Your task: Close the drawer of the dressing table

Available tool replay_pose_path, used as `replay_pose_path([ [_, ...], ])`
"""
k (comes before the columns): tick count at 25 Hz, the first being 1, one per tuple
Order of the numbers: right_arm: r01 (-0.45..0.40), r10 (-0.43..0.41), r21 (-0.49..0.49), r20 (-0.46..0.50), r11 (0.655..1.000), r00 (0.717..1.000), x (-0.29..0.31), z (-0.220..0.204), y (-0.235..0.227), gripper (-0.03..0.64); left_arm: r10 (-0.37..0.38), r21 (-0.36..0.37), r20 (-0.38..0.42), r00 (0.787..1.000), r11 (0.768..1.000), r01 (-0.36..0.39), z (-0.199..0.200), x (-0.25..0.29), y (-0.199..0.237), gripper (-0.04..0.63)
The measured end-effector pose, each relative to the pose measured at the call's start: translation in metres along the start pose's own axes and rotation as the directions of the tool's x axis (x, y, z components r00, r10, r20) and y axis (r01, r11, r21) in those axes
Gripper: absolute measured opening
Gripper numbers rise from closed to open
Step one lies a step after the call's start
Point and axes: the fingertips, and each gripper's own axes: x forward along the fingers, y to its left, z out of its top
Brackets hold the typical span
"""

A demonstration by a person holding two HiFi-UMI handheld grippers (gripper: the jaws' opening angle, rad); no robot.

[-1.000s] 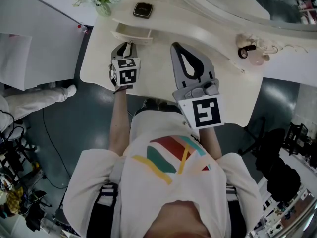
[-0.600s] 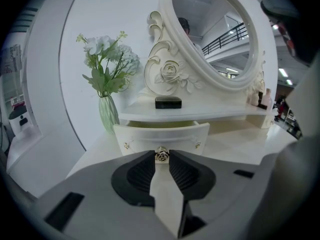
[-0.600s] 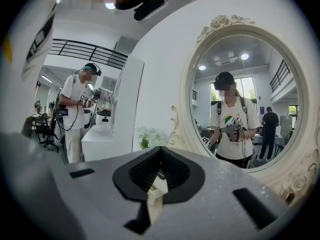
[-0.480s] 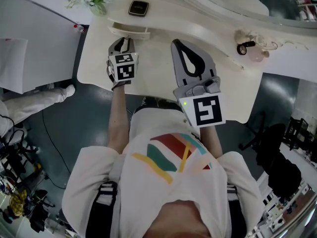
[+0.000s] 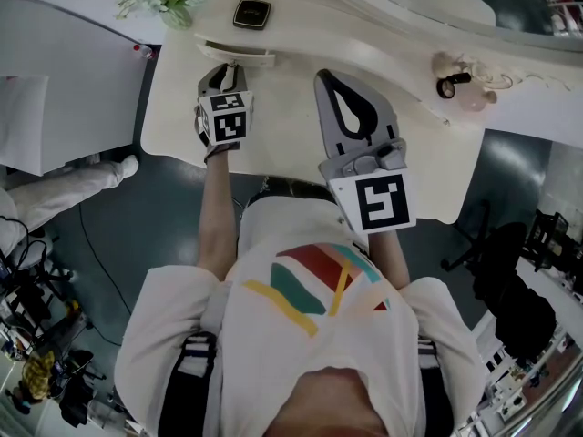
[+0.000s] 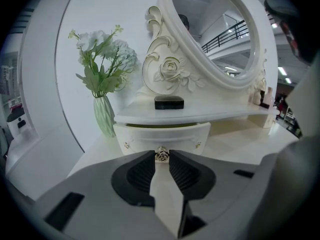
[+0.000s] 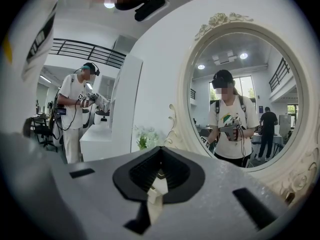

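So the left hand-held gripper is right up at the little drawer at the back left of the cream counter, and from the head view that's about all you get, the tips just vanish against the drawer front. The left gripper view is where it gets clear: the jaws are clamped on the small round metal knob in the middle of the drawer front, one pad on each side, nearly together. The drawer itself sits under a raised shelf and looks to be sticking out just a bit, with a thin dark gap along its top edge. That view also shows a black case on the shelf right above the drawer, a ribbed green vase of flowers to the left and the big carved oval mirror behind. The right hand-held gripper hangs over the middle of the counter, well apart from the drawer; its own view shows the jaws together with nothing in them. That view points at the mirror, which reflects a person in a white shirt, and there's another person standing off to the left. Only the head view catches the small bottles at the counter's back right.
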Motion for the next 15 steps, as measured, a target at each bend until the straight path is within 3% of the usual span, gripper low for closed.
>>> replay_pose_path([
  [15,0.027,-0.027,0.003,-0.018,1.000,0.999,0.002,-0.005,-0.011,0.000,-0.008,-0.002,-0.006,1.000,1.000,0.008,0.007,0.015,-0.002,0.083],
])
